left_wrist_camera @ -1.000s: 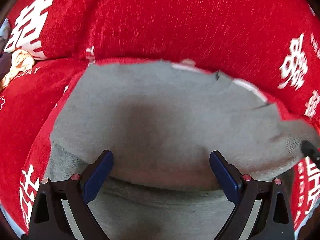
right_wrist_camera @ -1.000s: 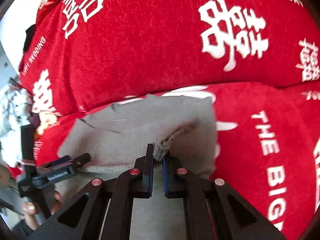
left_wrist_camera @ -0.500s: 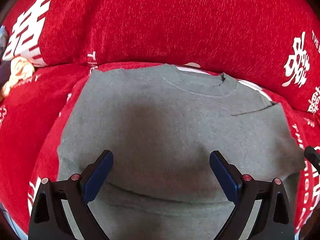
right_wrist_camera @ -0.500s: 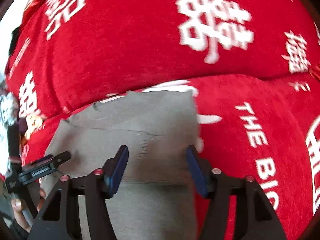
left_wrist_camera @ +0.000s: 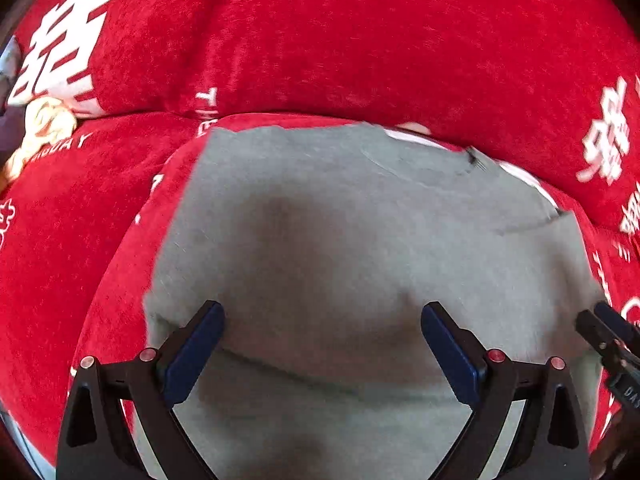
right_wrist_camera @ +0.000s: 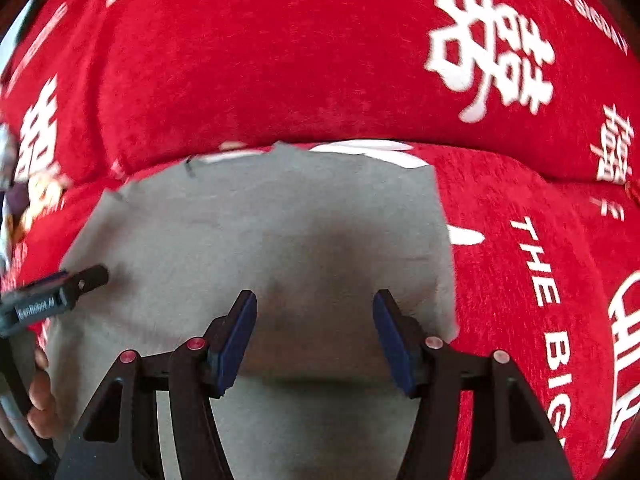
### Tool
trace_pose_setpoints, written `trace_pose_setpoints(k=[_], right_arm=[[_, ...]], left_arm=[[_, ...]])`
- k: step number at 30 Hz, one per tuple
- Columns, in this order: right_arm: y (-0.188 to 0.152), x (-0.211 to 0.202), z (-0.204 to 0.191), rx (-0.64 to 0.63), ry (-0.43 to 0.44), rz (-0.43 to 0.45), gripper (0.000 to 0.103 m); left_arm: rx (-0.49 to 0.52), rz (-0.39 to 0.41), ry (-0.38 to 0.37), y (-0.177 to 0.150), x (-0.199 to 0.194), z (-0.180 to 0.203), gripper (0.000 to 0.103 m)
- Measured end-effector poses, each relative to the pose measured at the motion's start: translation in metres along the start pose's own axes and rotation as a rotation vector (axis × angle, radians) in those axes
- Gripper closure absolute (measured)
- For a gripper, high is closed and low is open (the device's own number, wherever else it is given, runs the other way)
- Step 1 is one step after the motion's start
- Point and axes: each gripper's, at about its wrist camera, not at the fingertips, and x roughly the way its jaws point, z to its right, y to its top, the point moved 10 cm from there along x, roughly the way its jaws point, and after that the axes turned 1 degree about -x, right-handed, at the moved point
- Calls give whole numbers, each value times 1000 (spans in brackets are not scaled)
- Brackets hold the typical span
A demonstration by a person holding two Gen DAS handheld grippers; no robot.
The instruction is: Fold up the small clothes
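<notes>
we hold our right hand-held gripper (right_wrist_camera: 314,334) over the grey top (right_wrist_camera: 256,240), its jaws apart with nothing between the pads; they have just been opening, and the cloth lies flat under them rather than pinched. our left hand-held gripper (left_wrist_camera: 322,354) hangs over the same top (left_wrist_camera: 360,248) with its jaws spread wide and empty too. the top lies spread on the red sofa cover (right_wrist_camera: 280,60), straight ahead of and below both hand-held grippers, its neck at the far end against the back cushion and its hem towards us, so its long axis runs away from us. the right edge of the top lies just right of our right hand-held gripper, which is the nearer one to it; the left edge lies just left of our left one. we judge the next fold turns on that: each side belongs to the hand-held gripper beside it, and the hem is nearest to both.
</notes>
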Motion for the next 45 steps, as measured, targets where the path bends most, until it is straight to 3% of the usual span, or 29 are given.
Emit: trace_pose_setpoints(k=[5, 11, 15, 16, 20, 34, 45], right_arm=[[-21, 1, -7, -24, -23, -13, 38], [-31, -23, -14, -15, 1, 10, 35], [-59, -12, -25, -47, 19, -67, 34], [-61, -14, -26, -67, 0, -47, 33], [-77, -25, -32, -105, -20, -20, 24], [-119, -59, -34, -109, -85, 69, 23], [-159, -84, -36, -153, -37, 105, 22]], left_arm=[[116, 21, 73, -20, -1, 16, 4], [67, 49, 31, -33, -28, 13, 4], [161, 35, 64, -57, -28, 24, 4], [174, 21, 74, -66, -24, 25, 4], [143, 42, 47, -79, -32, 21, 4], [138, 67, 24, -120, -59, 11, 1], [146, 93, -10, -162, -81, 2, 1]])
